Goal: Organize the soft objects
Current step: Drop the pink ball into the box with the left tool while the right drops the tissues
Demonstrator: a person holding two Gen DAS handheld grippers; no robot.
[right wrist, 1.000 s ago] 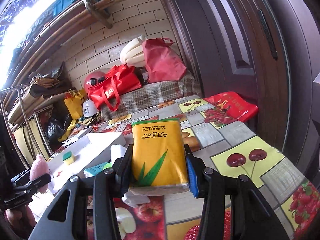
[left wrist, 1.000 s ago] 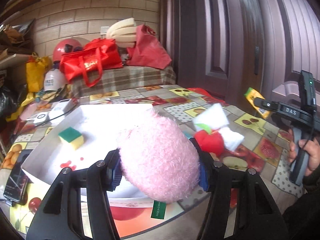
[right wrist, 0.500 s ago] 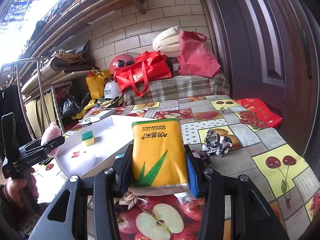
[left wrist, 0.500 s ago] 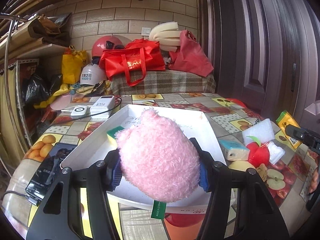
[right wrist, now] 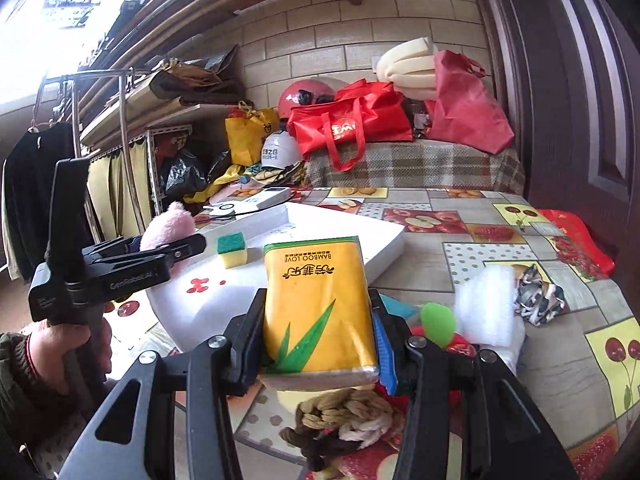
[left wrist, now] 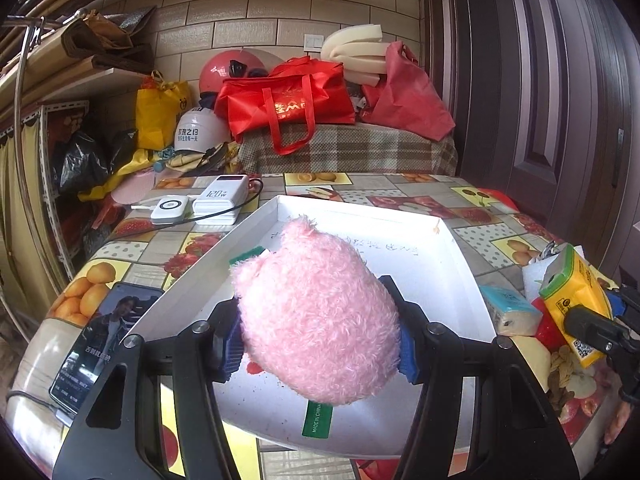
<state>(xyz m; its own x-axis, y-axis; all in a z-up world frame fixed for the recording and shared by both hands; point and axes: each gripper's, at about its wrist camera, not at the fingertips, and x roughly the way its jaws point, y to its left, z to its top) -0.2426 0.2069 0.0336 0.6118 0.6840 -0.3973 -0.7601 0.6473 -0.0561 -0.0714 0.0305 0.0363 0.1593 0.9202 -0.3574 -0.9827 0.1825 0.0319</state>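
**Meanwhile, both tongs full over a crowded tabletop**

Here the scene runs from a smartphone [left wrist: 106,340] lying face up at the left edge of the fruit-patterned tabletop [left wrist: 120,248], past two white power banks [left wrist: 200,204] farther back, to a shallow white tray [left wrist: 460,280] at centre. The left tongs [left wrist: 318,340] are clenched on a pink plush toy [left wrist: 316,320], its fur bulging between the blue pads; the toy is held above the near part of the tray, a green "Made in China" tag [left wrist: 317,420] hanging below it. A green-and-yellow sponge [right wrist: 232,249] sits inside the tray, seen clearly from the right wrist camera, where the left tongs [right wrist: 168,246] and the plush [right wrist: 168,226] appear at the tray's left side, gripped by the person's left hand [right wrist: 68,344].

Just beside the tray's right rim lies a small blue tissue pack [left wrist: 508,308]. Right of that, the right tongs [right wrist: 318,340] are clamped on a yellow tissue pack [right wrist: 318,304] printed "Bamboo Love", held above a pile of loose items: a knotted rope toy [right wrist: 344,416] directly beneath, a red plush with a green leaf [right wrist: 438,322] and a white foam piece [right wrist: 486,304] next to it. A crumpled patterned cloth [right wrist: 536,296] lies farther right on the tabletop. Red bags [right wrist: 352,122] are heaped at the back.
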